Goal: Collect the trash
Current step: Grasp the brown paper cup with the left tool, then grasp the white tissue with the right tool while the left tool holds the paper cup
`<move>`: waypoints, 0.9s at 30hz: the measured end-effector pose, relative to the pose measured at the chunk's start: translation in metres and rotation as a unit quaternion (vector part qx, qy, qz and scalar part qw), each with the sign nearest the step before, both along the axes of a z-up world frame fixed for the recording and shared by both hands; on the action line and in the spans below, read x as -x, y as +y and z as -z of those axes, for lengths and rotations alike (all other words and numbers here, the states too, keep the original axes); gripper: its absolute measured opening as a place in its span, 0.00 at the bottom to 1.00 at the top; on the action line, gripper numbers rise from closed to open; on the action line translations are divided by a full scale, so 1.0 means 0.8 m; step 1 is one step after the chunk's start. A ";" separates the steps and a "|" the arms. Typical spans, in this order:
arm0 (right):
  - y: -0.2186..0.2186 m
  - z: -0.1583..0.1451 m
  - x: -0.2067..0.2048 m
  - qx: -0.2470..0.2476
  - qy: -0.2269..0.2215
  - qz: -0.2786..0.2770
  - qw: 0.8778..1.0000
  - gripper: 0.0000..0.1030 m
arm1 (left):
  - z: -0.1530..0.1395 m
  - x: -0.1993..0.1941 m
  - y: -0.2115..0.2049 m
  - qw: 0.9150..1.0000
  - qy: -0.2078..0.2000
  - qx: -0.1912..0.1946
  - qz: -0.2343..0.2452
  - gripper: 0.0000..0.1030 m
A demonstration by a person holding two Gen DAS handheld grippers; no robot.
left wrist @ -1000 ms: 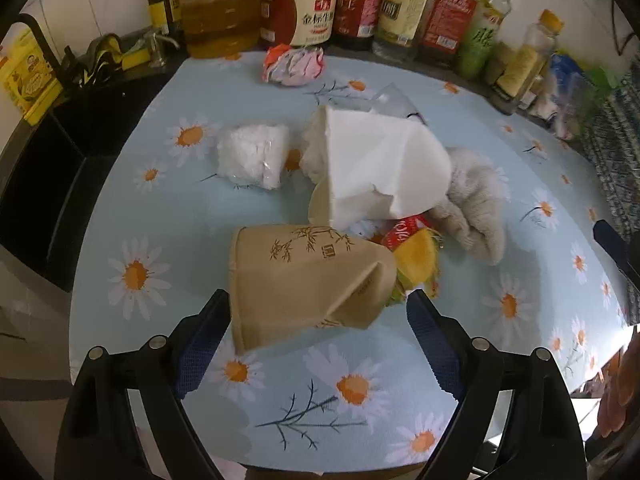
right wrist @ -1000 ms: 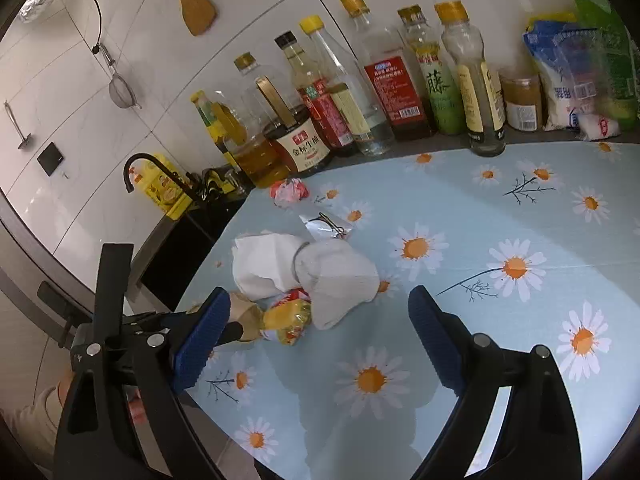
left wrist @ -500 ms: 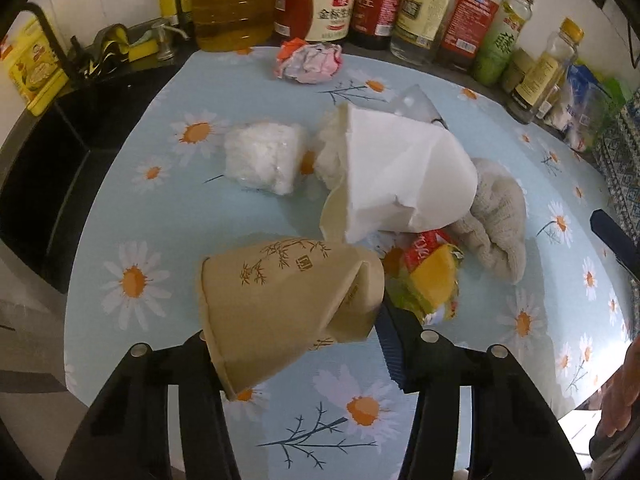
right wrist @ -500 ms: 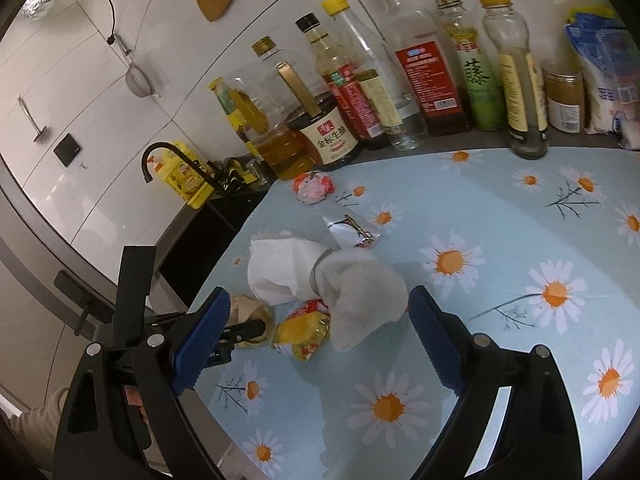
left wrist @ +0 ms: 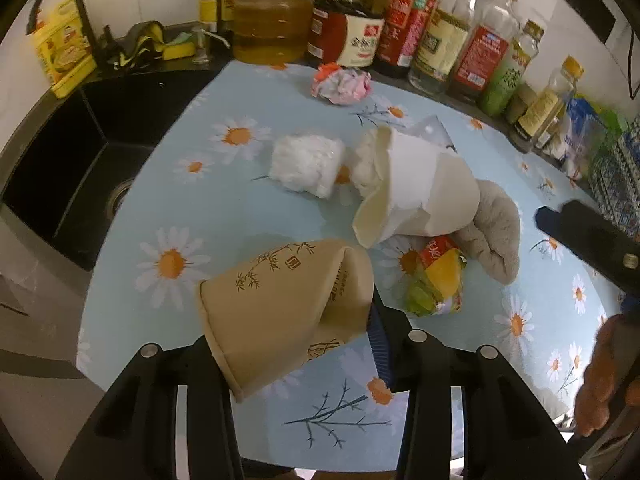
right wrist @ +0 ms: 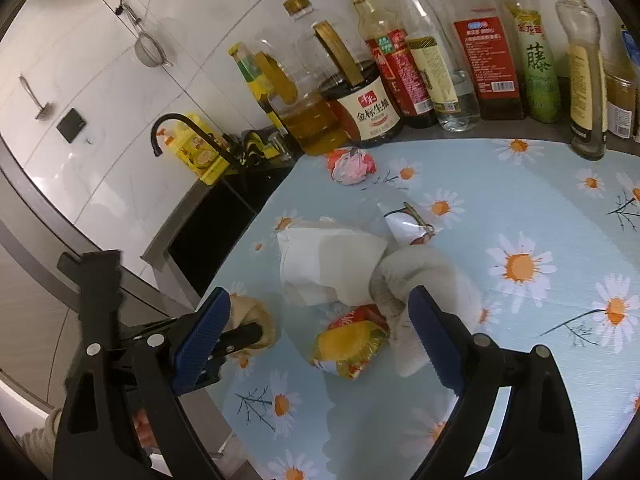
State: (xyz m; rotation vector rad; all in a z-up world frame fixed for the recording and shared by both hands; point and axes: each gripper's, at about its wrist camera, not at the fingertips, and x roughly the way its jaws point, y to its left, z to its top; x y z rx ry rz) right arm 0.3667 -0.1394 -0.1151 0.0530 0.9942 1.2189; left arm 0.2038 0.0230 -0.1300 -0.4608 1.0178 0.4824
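Observation:
My left gripper [left wrist: 292, 344] is shut on a crushed tan paper cup [left wrist: 280, 308] and holds it above the daisy-print table near its front edge; the cup also shows in the right wrist view [right wrist: 254, 326]. Behind it lie a white paper cup [left wrist: 416, 196], a white tissue wad [left wrist: 306, 164], a yellow-red snack wrapper [left wrist: 438, 280], a grey cloth [left wrist: 496, 232] and a pink crumpled wrapper [left wrist: 342, 82]. My right gripper [right wrist: 320, 320] is open, its fingers either side of the snack wrapper [right wrist: 348, 344] and low over the table.
Oil and sauce bottles [right wrist: 400, 68] line the back of the counter. A black sink [left wrist: 68, 160] with a black faucet [right wrist: 176, 128] sits left of the table. A clear plastic scrap [right wrist: 404, 220] lies behind the white cup.
My left gripper has shut on the tan cup and lifted it. My right gripper has moved forward and down toward the snack wrapper and cloth.

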 end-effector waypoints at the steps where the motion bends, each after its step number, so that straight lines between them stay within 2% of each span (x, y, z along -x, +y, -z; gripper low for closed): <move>1: 0.006 0.002 0.000 0.005 0.001 0.001 1.000 0.87 | -0.003 0.005 0.001 1.000 -0.003 0.001 -0.003 0.40; 6: 0.032 0.022 -0.006 0.030 0.032 0.011 0.999 0.87 | -0.011 0.028 0.006 1.000 -0.010 0.009 -0.017 0.40; 10: 0.046 0.031 -0.006 0.039 0.041 0.015 0.998 0.87 | -0.016 0.052 0.012 0.999 -0.016 0.015 -0.035 0.40; 15: 0.063 0.030 0.003 0.051 0.019 0.025 0.998 0.87 | -0.018 0.077 0.018 0.998 -0.026 0.022 -0.058 0.40; 21: 0.080 0.042 0.003 0.068 0.025 0.040 0.997 0.87 | -0.016 0.100 0.023 0.996 -0.024 0.029 -0.077 0.40; 27: 0.106 0.044 0.013 0.097 0.004 0.050 0.994 0.87 | -0.015 0.118 0.028 0.995 -0.023 0.032 -0.093 0.40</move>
